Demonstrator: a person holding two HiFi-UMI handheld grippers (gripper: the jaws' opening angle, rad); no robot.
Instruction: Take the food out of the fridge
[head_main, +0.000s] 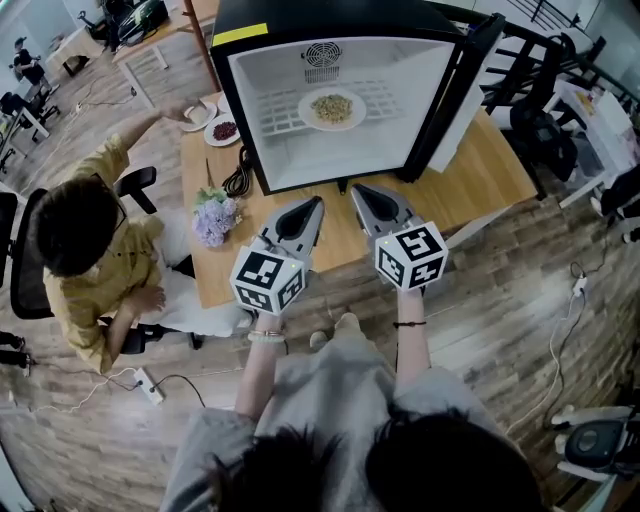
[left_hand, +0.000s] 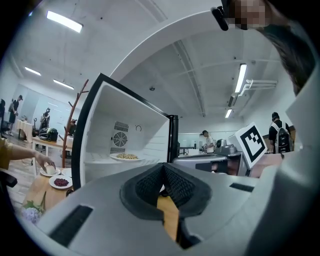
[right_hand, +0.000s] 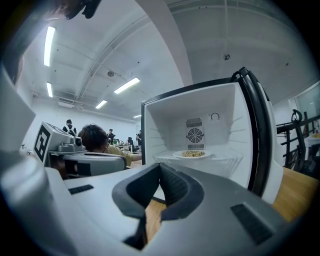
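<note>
While left gripper (head_main: 316, 206), right gripper (head_main: 357, 190) jaws meet empty | berry plate (head_main: 225, 131): head, left gripper views only

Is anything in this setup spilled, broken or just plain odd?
Nothing looks spilled or broken. The one curious thing: the fridge stands on a wooden table with its door swung wide, and holds only a single plate of food, sitting level on the wire shelf.
</note>
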